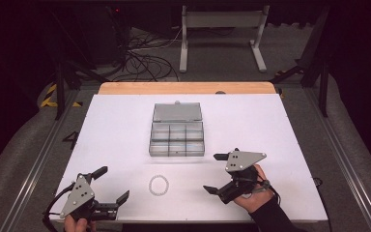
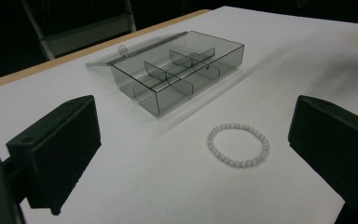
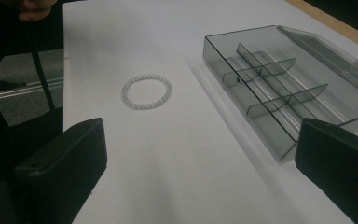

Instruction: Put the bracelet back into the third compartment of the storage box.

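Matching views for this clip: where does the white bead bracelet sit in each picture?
High view: bead bracelet lies low centre on the white table, between the two grippers.
Left gripper view: right of centre, between the open jaws.
Right gripper view: upper left of centre.
Shared landmark: the open clear compartment box, apart from the bracelet.

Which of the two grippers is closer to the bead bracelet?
The left gripper: the bracelet lies nearer its open jaw tips, while the right gripper sits farther off, beside the box.
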`<state>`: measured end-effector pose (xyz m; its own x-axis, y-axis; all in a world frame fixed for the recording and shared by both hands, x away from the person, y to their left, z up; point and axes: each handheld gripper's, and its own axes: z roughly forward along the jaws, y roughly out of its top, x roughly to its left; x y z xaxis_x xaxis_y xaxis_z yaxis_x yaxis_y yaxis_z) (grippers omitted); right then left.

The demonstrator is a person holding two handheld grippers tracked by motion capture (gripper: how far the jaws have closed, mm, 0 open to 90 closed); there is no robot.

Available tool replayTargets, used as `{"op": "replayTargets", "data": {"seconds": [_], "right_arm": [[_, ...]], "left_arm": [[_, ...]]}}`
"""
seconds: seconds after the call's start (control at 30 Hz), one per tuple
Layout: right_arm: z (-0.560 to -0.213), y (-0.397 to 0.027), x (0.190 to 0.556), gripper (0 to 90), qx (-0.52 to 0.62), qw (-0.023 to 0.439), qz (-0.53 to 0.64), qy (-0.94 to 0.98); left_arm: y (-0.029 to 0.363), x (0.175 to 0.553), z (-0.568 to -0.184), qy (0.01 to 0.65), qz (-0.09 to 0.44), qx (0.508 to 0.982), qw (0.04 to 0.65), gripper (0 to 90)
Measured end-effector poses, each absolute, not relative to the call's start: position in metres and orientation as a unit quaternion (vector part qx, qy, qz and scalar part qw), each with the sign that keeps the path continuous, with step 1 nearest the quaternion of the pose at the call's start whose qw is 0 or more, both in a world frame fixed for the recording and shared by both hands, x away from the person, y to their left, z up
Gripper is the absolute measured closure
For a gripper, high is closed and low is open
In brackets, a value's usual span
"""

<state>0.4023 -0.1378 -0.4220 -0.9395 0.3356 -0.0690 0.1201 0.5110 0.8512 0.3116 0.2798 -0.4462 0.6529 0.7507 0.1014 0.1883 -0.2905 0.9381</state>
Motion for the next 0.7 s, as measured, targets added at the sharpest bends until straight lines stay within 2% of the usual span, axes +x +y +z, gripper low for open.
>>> {"op": "replayTargets", "data": {"seconds": [0.43, 0.57, 0.7], "right_arm": [[-0.420, -0.117, 0.404, 4.0, 0.115, 0.098, 0.479, 0.865], [-0.420, -0.115, 0.404, 7.9, 0.117, 0.079, 0.490, 0.860], [-0.418, -0.113, 0.401, 11.8, 0.111, 0.098, 0.489, 0.859]], "left_arm": [[0.280, 0.311, -0.446, 0.310, 0.277, 0.756, 0.506, 2.9], [0.280, 0.311, -0.446, 0.310, 0.275, 0.757, 0.506, 2.9], [0.281, 0.312, -0.446, 0.309, 0.280, 0.755, 0.506, 2.9]]}}
